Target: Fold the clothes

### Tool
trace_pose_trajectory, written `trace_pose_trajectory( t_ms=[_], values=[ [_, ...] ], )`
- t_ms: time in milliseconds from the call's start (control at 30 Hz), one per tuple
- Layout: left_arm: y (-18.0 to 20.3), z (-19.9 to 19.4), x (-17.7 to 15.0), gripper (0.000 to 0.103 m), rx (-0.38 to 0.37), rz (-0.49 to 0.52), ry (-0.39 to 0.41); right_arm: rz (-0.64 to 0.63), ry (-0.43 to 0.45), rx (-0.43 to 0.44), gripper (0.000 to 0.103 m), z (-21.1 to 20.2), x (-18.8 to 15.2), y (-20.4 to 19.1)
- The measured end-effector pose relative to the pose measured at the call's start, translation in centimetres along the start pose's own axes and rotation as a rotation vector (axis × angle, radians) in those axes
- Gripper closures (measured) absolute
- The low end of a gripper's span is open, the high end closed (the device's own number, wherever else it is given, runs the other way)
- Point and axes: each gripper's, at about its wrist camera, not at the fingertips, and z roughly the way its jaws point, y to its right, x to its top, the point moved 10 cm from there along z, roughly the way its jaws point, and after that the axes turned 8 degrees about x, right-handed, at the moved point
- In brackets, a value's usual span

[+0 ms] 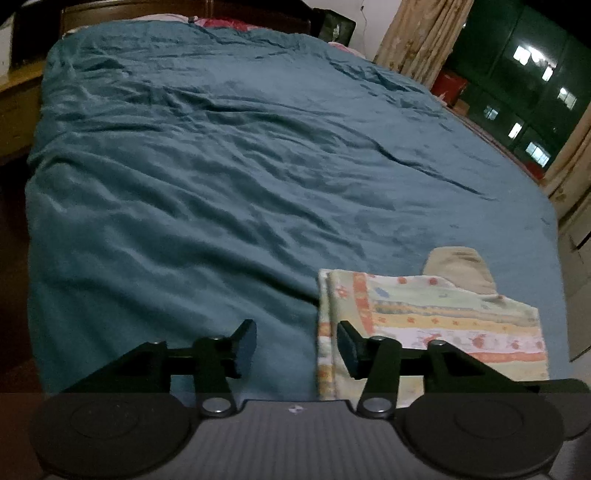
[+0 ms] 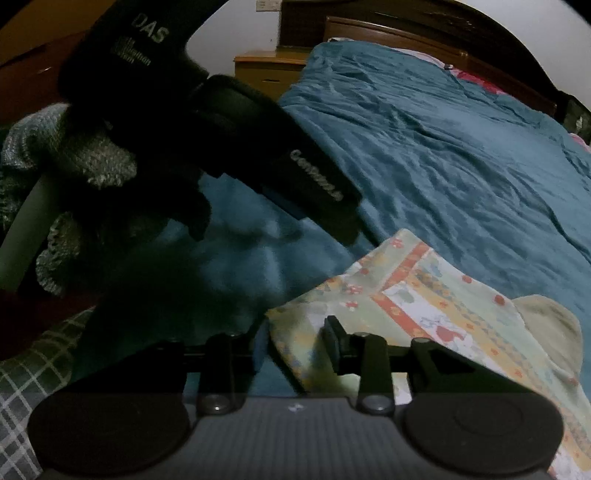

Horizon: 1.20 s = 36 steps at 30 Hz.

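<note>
A folded cloth with orange, yellow and green patterned bands (image 1: 436,325) lies on the teal bedspread (image 1: 221,166) near its front right corner. A beige garment (image 1: 460,267) sticks out from behind it. My left gripper (image 1: 295,347) is open just above the cloth's left edge, with its right finger (image 1: 349,345) over the cloth. In the right wrist view the same cloth (image 2: 424,295) lies ahead, beige piece (image 2: 550,325) at its right. My right gripper (image 2: 295,345) is open, and the cloth's near corner lies between its fingers.
A hand in a grey knitted glove (image 2: 92,162) holds the left tool's black housing (image 2: 258,129) over the bed. A wooden headboard (image 2: 406,33) and nightstand (image 2: 269,66) stand behind. Curtains (image 1: 417,40), a dark window (image 1: 517,92) and a red box (image 1: 448,86) lie right. Plaid fabric (image 2: 22,387) hangs near me.
</note>
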Motion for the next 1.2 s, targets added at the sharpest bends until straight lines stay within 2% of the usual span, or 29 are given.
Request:
trace_pose_trajectory(
  t_ms=[233,300,367,433,633,767,933,1067,1200],
  values=[
    [1.7,0.8,-0.8,0.042,-0.026,-0.001,-0.043,-0.021,-0.019,-0.018,0.066,1.1,-0.2,-0.4],
    [2.2,0.9,-0.9,0.041,-0.042,-0.004,-0.053,-0.014,-0.013,-0.02,0.07,1.0,-0.2,-0.2],
    [2.5,1.3,-1.0,0.041,-0.038,-0.003,-0.064,0.002,-0.002,-0.018,0.083,0.7,-0.2,0.1],
    [2.7,1.7,-0.9,0.041,-0.041,-0.015,-0.079,0.021,0.01,-0.013,0.088,0.4,-0.1,0.4],
    [2.9,2.8,-0.7,0.043,-0.078,-0.096,-0.14,0.069,0.068,0.017,0.091,-2.0,0.5,0.9],
    [2.9,3.5,-0.5,0.054,-0.124,-0.171,-0.181,0.101,0.097,0.034,0.092,-3.3,0.5,1.3],
    [3.6,3.9,-0.3,0.088,-0.159,-0.187,-0.185,0.112,0.111,0.046,0.092,-3.8,0.4,1.7],
    [3.9,3.7,-0.1,0.093,-0.155,-0.168,-0.162,0.13,0.11,0.05,0.09,-4.0,0.4,2.1],
    [4.1,3.7,-0.1,0.094,-0.142,-0.148,-0.152,0.167,0.122,0.021,0.082,-5.8,-0.4,3.3]
  ],
)
